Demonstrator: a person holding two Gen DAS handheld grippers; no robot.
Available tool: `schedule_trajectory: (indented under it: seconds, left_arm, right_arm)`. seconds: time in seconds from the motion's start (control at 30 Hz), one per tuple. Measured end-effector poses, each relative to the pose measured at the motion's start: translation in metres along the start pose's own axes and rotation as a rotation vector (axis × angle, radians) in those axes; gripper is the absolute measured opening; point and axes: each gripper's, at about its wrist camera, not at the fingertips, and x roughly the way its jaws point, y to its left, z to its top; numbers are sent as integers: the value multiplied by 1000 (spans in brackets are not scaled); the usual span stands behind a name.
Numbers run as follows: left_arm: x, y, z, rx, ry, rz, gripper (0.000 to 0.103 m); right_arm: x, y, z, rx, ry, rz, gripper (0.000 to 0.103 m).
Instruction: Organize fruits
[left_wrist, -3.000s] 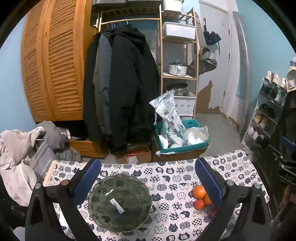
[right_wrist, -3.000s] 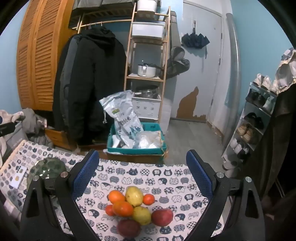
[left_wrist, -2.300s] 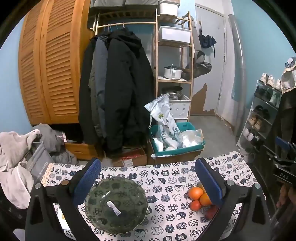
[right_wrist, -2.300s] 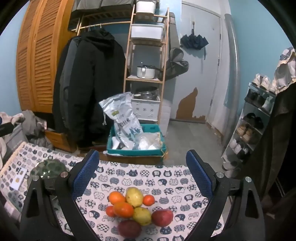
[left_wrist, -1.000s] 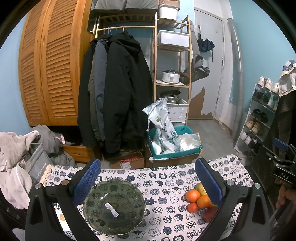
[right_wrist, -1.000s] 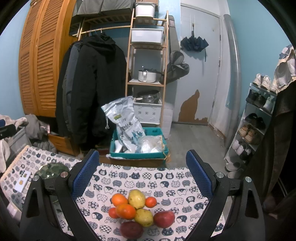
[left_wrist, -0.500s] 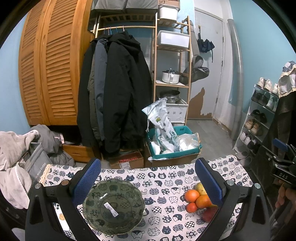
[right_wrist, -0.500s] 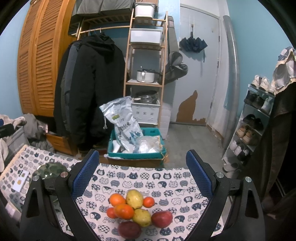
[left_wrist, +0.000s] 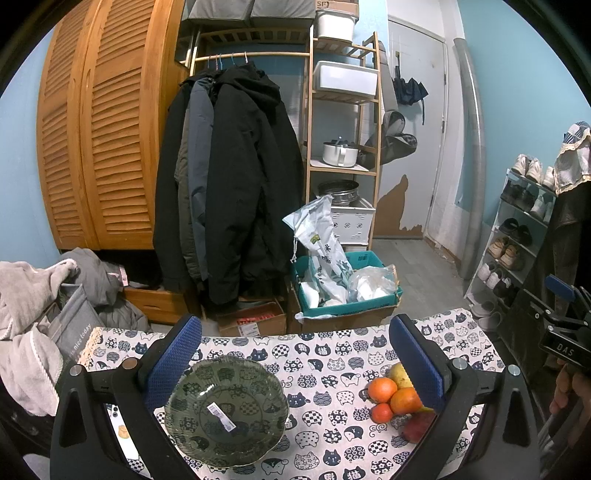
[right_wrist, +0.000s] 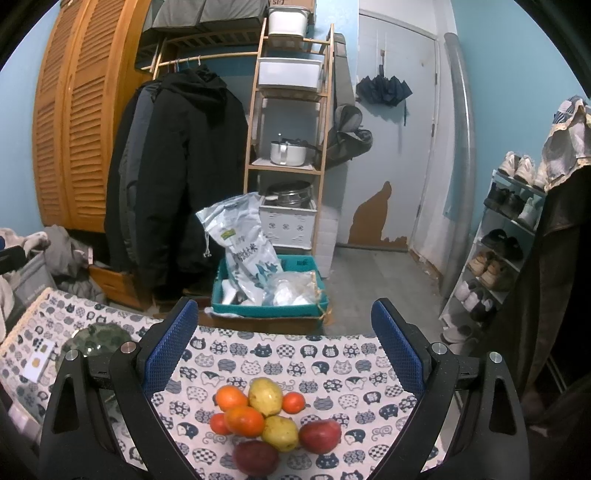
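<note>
Eight pieces of fruit (right_wrist: 271, 424) lie in one tight cluster on the desk (right_wrist: 332, 369), toward its right end and close to the near edge. Contents of cluster: two oranges (right_wrist: 231, 398), touching; two smaller orange-red fruits (right_wrist: 293, 402), one at each side of the pile; two yellow fruits (right_wrist: 265, 396), one behind the other; two dark red fruits (right_wrist: 320, 435) at the near side, the nearer one blurred.

One green glass bowl (left_wrist: 227, 410), scalloped rim, white sticker inside, upright on the desk toward the left end, well apart from the fruit.

One cat-print cloth (left_wrist: 325, 354), covering the whole desk top.

One small card (right_wrist: 37, 363) with a yellow mark, lying flat near the left edge, beside the bowl.

Left tool (left_wrist: 295, 363): jaws spread wide, holding nothing, above the bowl, which sits between the blue pads (left_wrist: 173, 363) in the left wrist view.

Right tool (right_wrist: 282, 345): jaws spread wide, holding nothing, above the fruit cluster, which sits between its pads in the right wrist view.

Beyond the far edge, on the floor: one teal crate (right_wrist: 269, 295) with bags.
</note>
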Motion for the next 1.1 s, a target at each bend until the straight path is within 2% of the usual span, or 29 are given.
schedule_trajectory:
  seconds: [0.5,1.1]
  left_arm:
    - [-2,-4,-3,-2,1,7,103]
    - [3,1,-2,-14,11,11,103]
  right_arm:
    - [-1,-5,1,1,2,-16,93]
    - [-1,4,-3,23,-1,19,93]
